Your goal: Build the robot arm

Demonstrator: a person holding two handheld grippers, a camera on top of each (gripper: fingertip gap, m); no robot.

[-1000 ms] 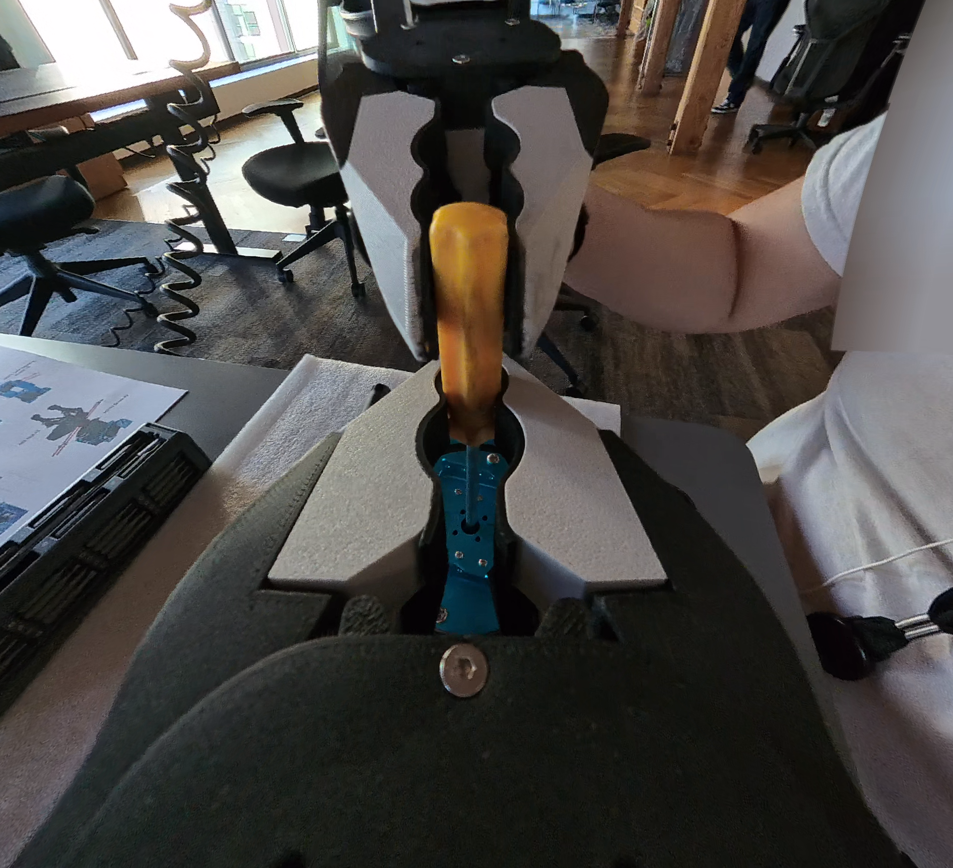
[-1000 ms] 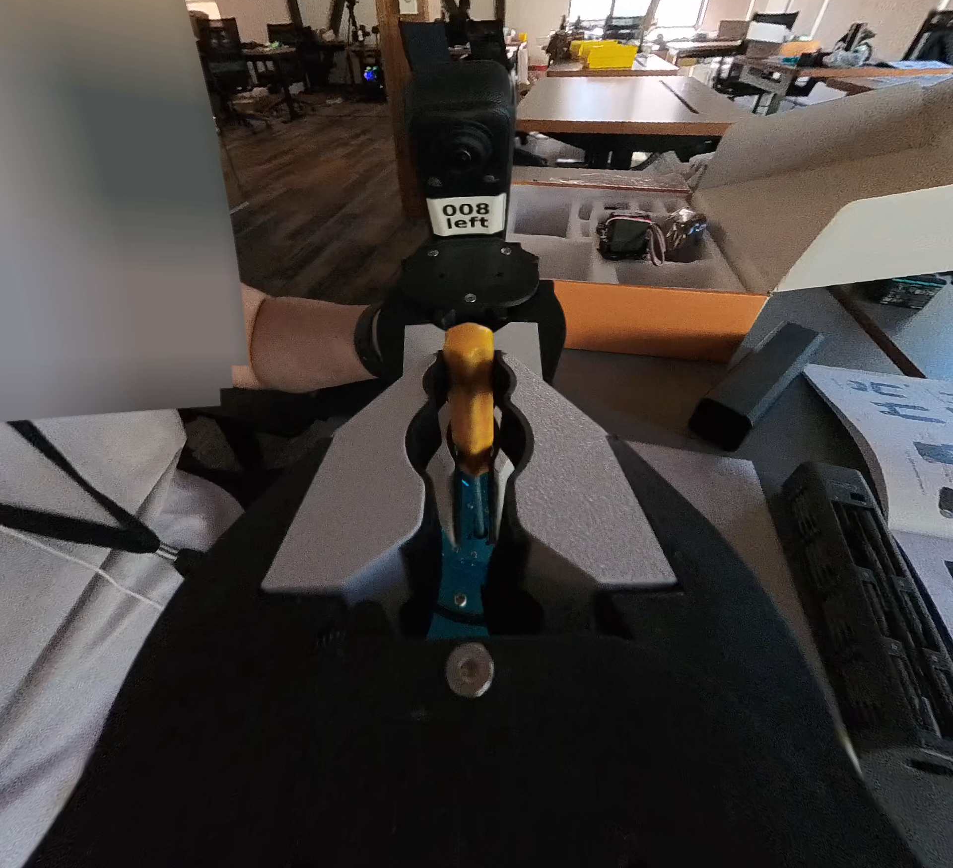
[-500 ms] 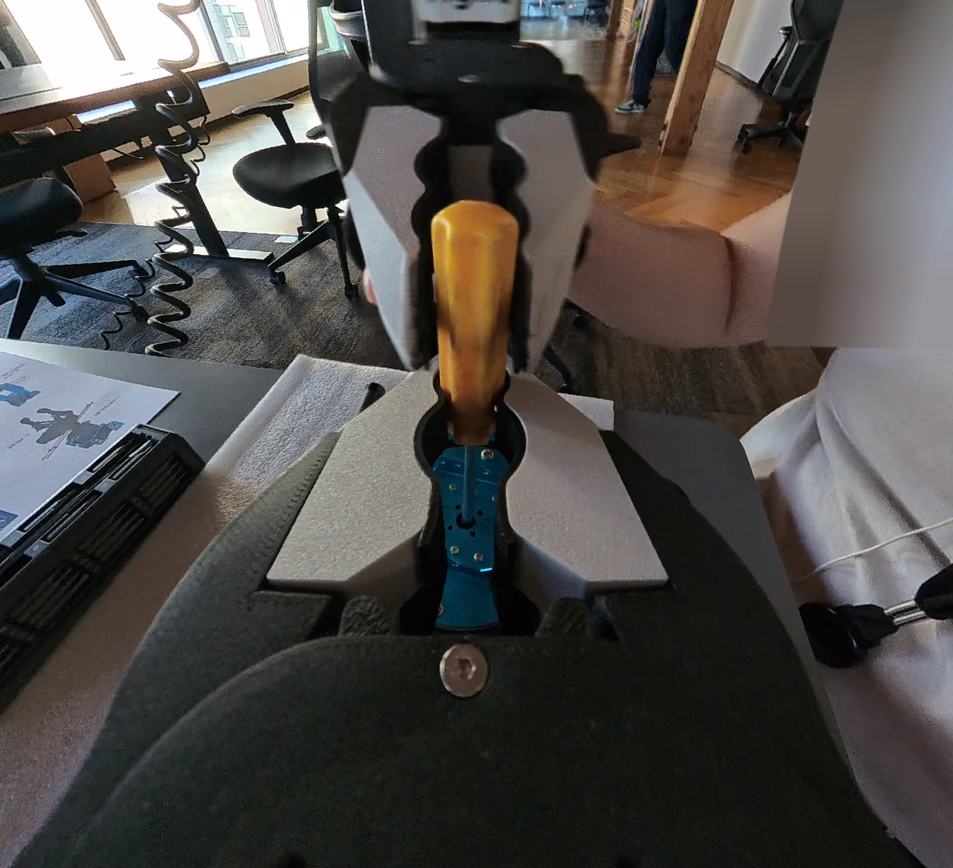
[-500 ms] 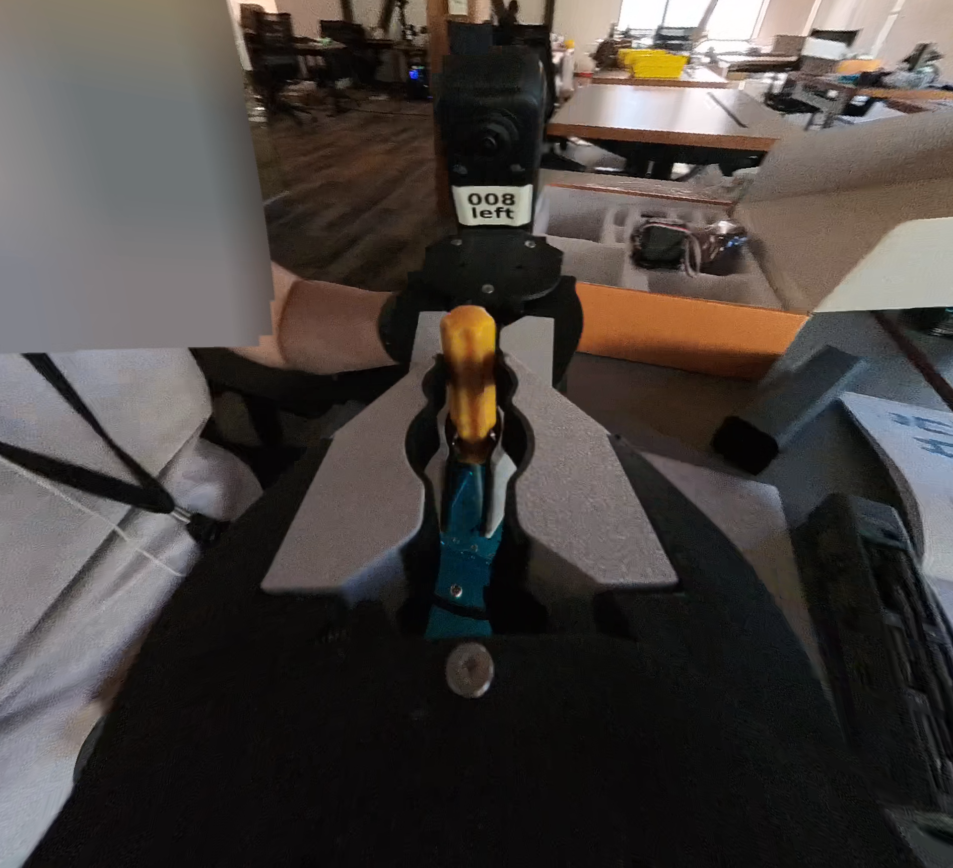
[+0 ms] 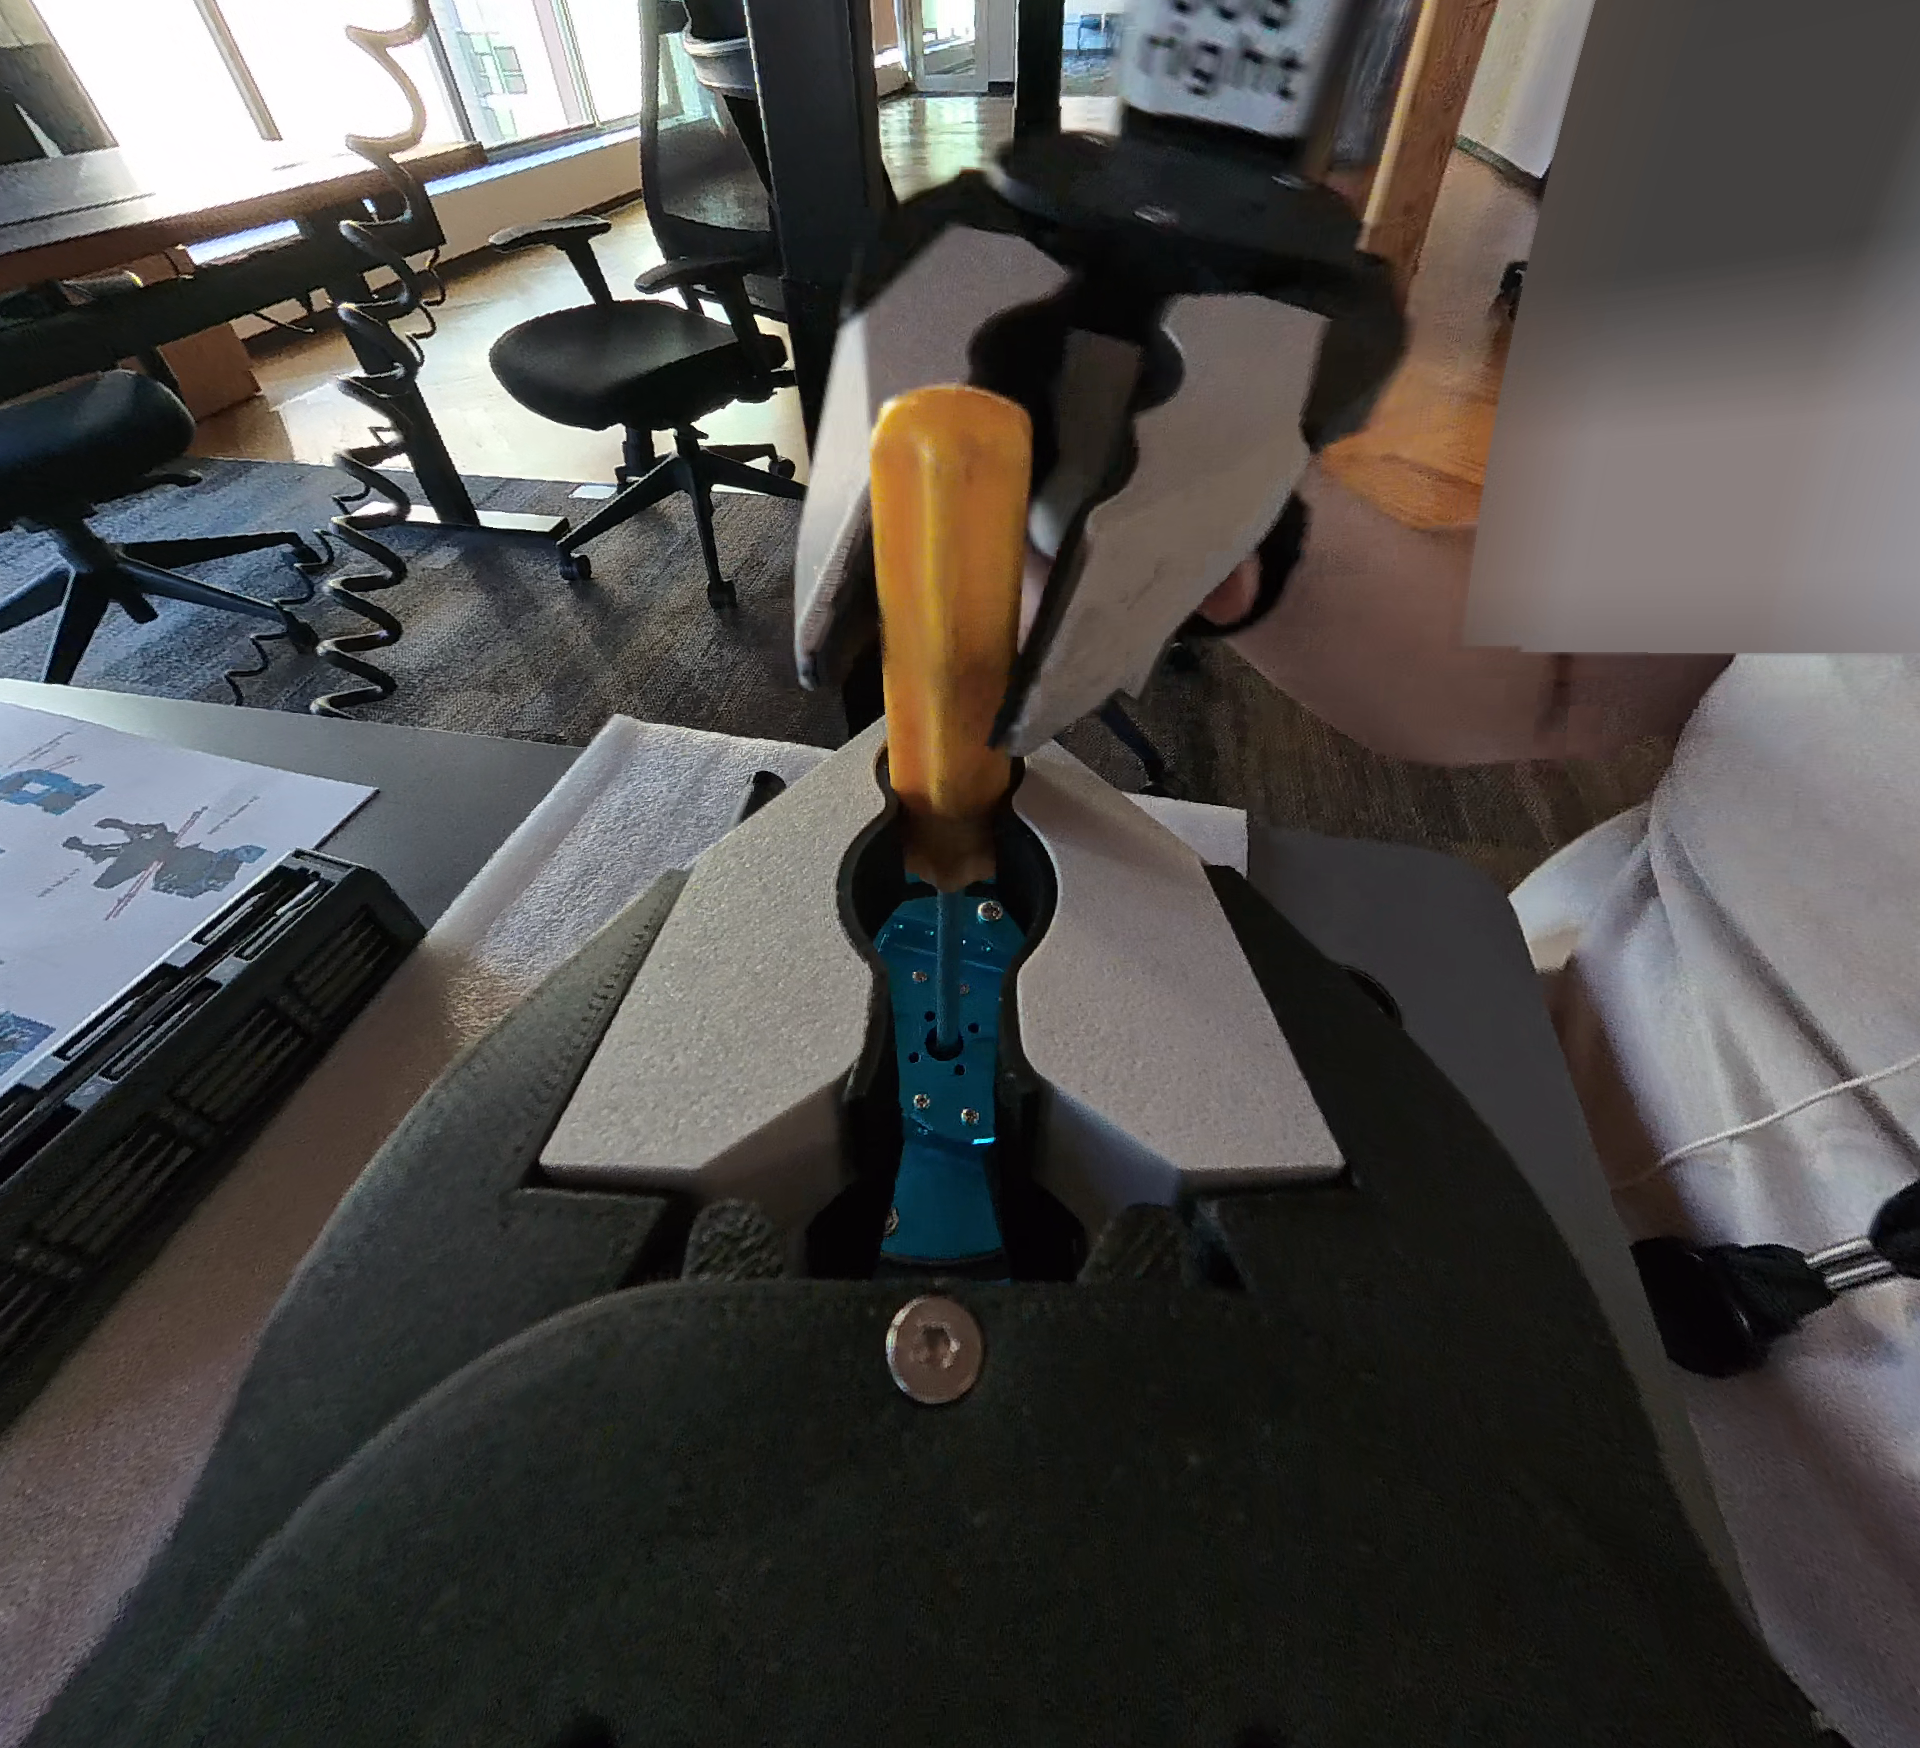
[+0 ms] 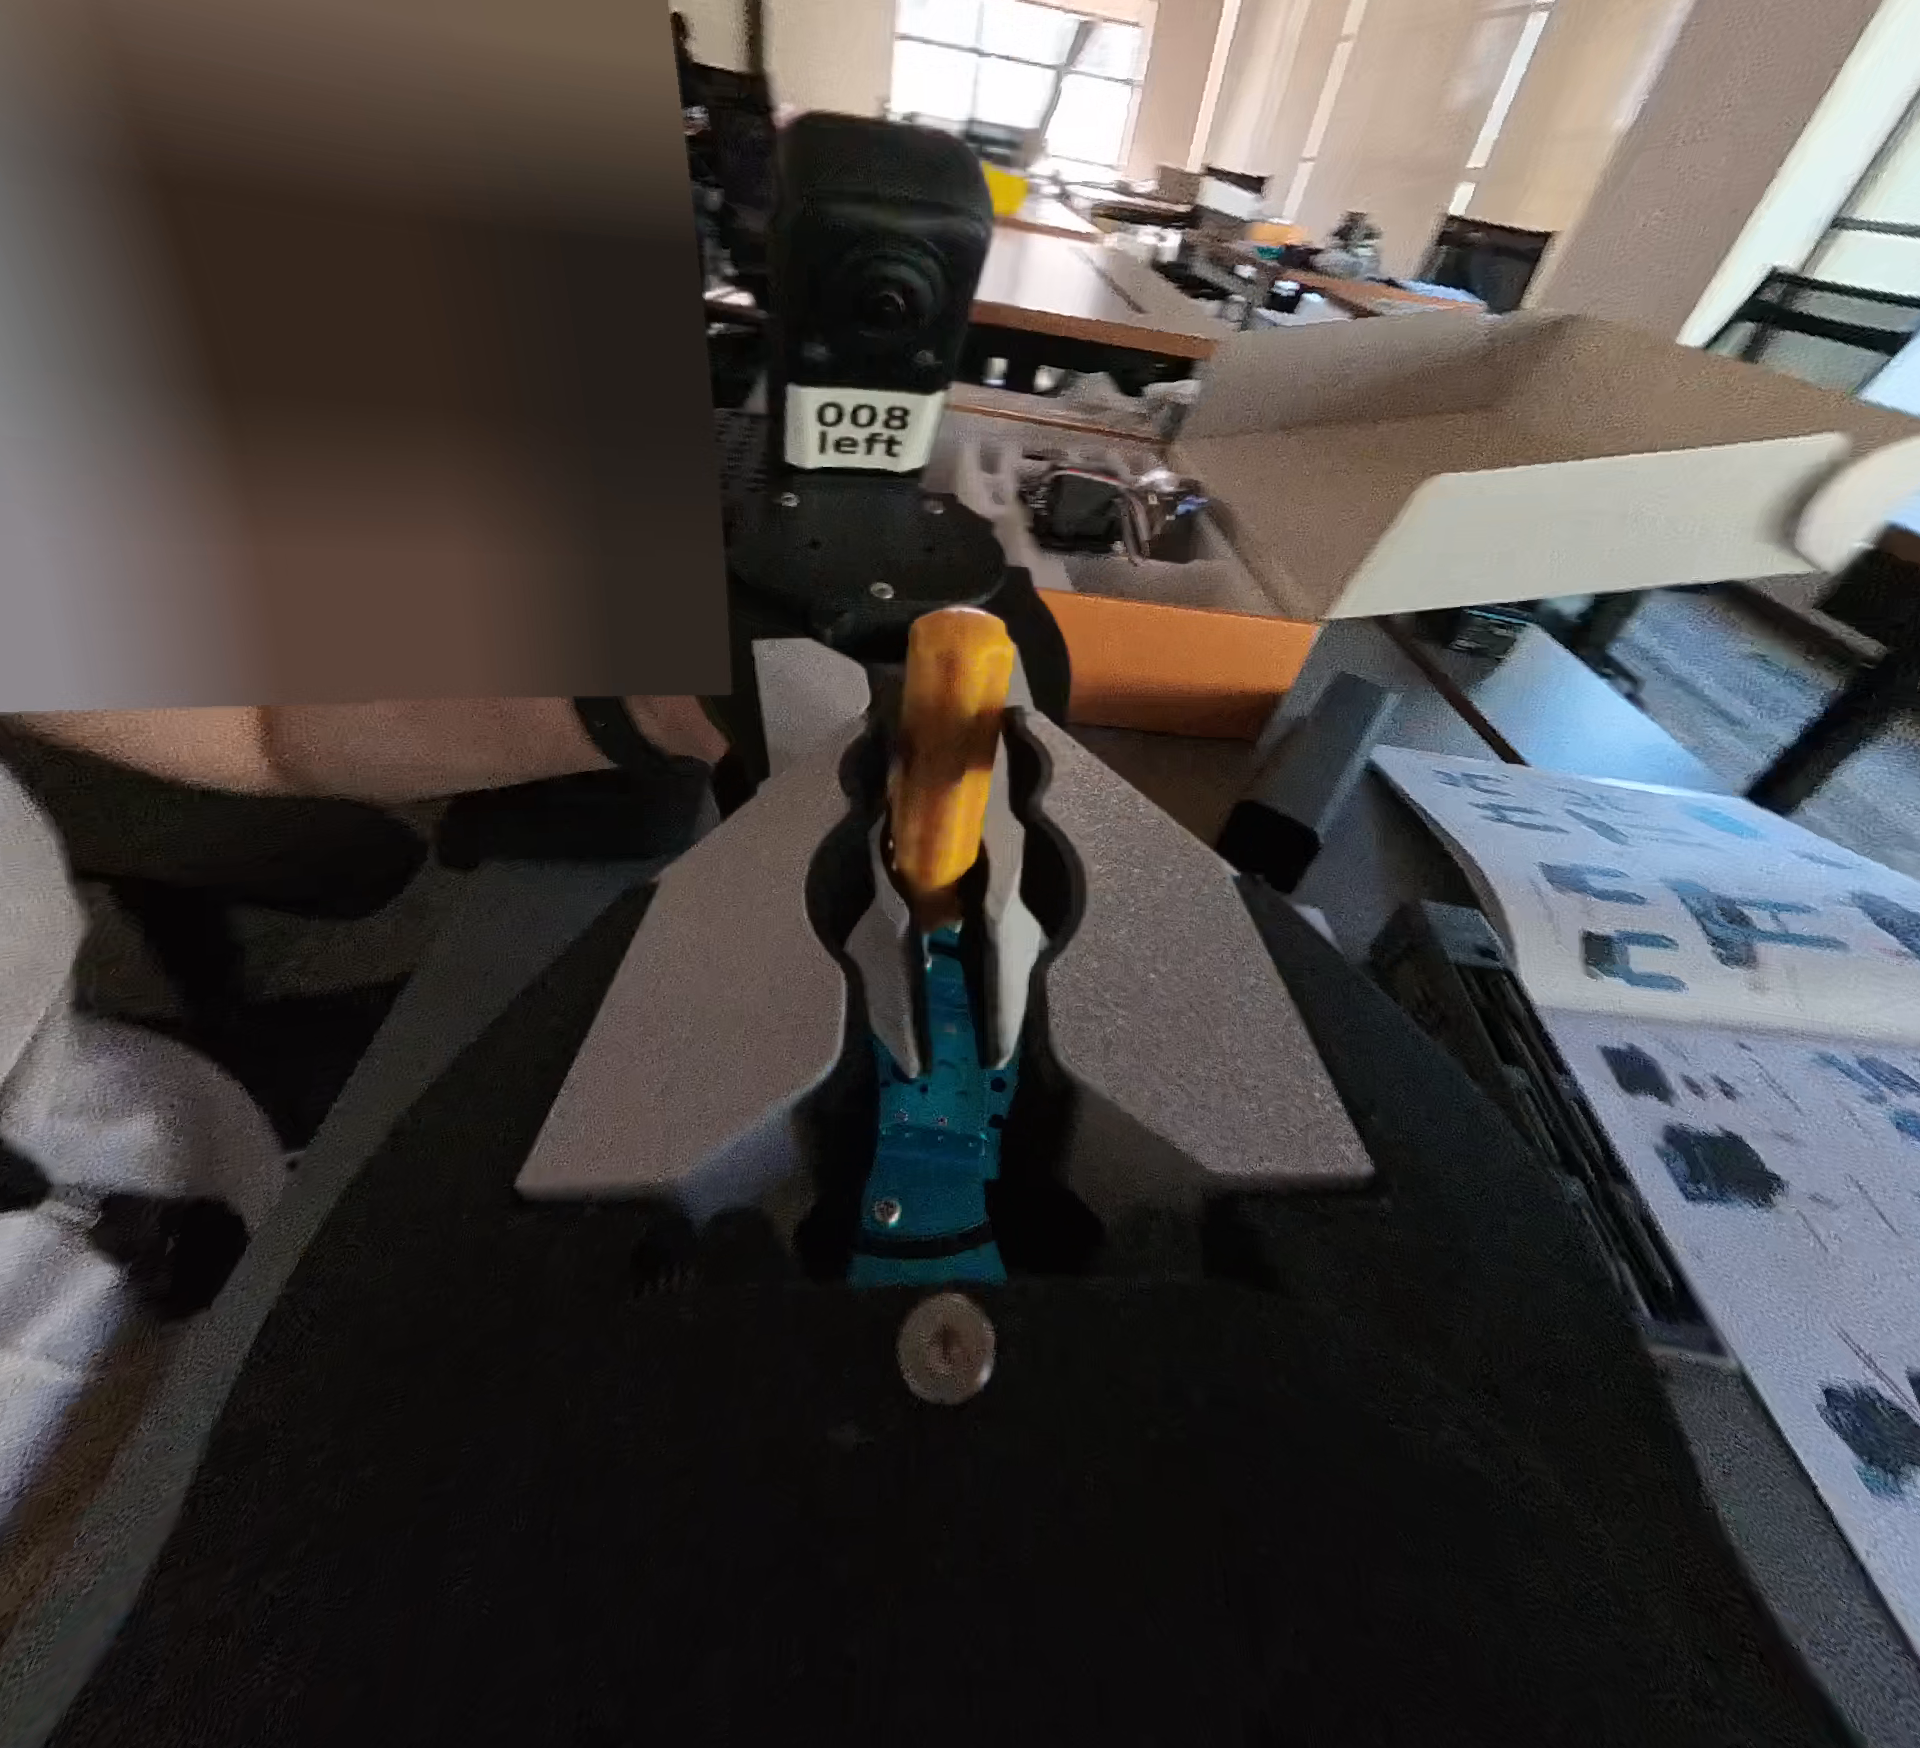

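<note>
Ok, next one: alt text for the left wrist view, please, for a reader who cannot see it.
The left tongs are shut on a blue anodised metal bracket, while a thin-shafted screwdriver with an amber plastic handle stands in one of its holes. The right tongs grip that handle, above a grey desk bearing a black slotted tray and a printed sheet.

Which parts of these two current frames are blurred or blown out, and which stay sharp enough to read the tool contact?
Left wrist view: windows overexposed; right gripper motion-smeared; screwdriver and blue part sharp, the shaft reaching a hole in the part. Right wrist view: manual and cardboard box smeared, screwdriver handle soft, left gripper fairly crisp.
</note>
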